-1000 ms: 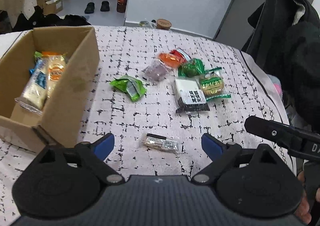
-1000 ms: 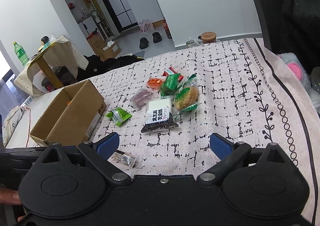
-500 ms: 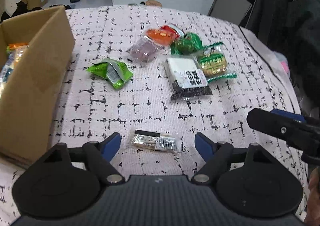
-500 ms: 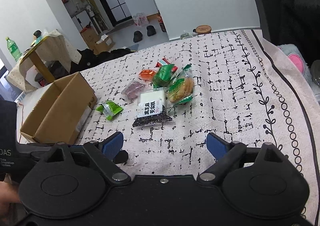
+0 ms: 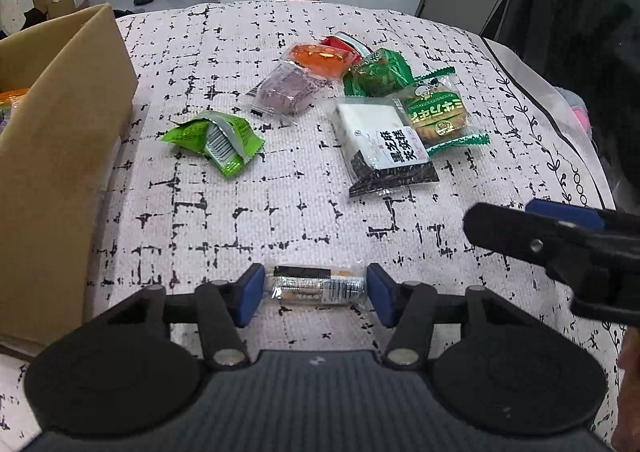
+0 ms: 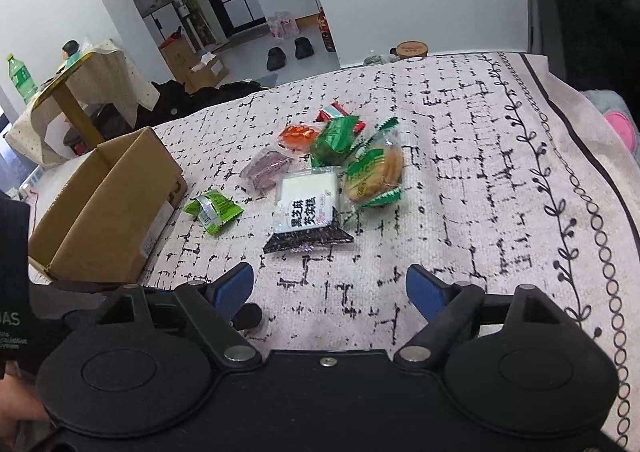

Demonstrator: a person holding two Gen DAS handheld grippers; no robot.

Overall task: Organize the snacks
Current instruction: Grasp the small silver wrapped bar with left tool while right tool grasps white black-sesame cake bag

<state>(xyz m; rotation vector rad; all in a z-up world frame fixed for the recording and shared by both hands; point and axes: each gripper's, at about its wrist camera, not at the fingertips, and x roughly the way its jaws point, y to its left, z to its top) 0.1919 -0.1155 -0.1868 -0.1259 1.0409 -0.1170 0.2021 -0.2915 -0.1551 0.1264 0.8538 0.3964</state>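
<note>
A small snack bar in a clear wrapper (image 5: 316,286) lies on the patterned tablecloth (image 5: 240,211). My left gripper (image 5: 316,290) straddles it. Its jaws are closing, and the blue pads (image 5: 252,292) stand at the wrapper's two ends without squeezing it. My right gripper (image 6: 330,288) hovers over bare cloth, its jaws closing slightly with nothing between them. Ahead lie a white-and-black cake packet (image 6: 308,211), a round cake in green wrap (image 6: 374,175), a green packet (image 5: 216,139), and purple (image 5: 286,89), orange (image 5: 320,57) and dark green (image 5: 380,71) packets.
An open cardboard box (image 5: 60,151) with snacks inside stands at the left on the cloth. The right gripper's finger (image 5: 540,240) reaches in from the right in the left wrist view. Dark clothing hangs at the far right, past the table's edge.
My left gripper came down over the snack bar and its jaws narrowed around it. The right gripper moved a little nearer the packets and narrowed slightly.
</note>
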